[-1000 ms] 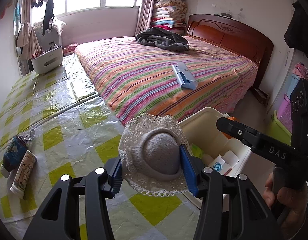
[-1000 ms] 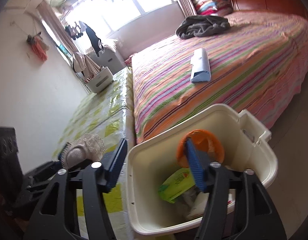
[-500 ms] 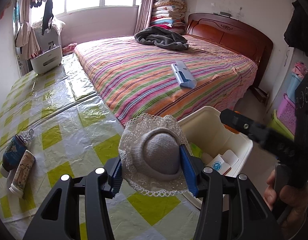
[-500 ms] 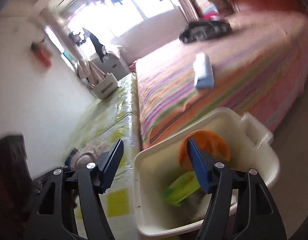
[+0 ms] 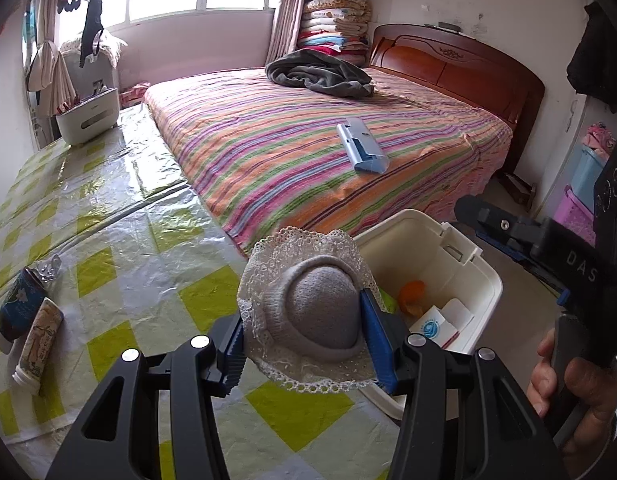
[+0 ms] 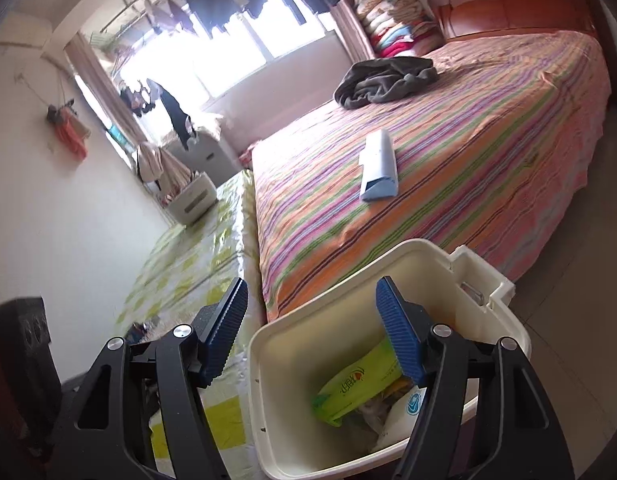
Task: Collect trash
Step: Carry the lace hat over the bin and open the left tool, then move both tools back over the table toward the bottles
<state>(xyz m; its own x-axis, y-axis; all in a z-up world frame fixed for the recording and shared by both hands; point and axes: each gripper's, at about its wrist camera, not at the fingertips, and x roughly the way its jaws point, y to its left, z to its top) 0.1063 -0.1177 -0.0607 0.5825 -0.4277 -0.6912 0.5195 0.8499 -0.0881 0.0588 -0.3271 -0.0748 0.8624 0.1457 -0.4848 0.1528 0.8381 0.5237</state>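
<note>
The lacy grey hat (image 5: pixel 316 312) is pinched in the left tongs (image 5: pixel 308 336), held up just beside the white bin (image 5: pixel 484 276), over the worktop (image 5: pixel 120 216). Looks like the carry step; next it needs swinging over the bin opening and letting go. Right tongs (image 6: pixel 312 336) hang wide open above the bin, holding nothing.

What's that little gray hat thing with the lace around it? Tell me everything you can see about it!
The little hat has a rounded gray crown that looks knitted and a wide white lace brim, frilly at the edge. The left gripper is shut on it, blue pads pressing the crown from both sides, so it is held up above the yellow-checked table cover with its crown facing the camera. The cream trash bin is just behind it to the right.
</note>
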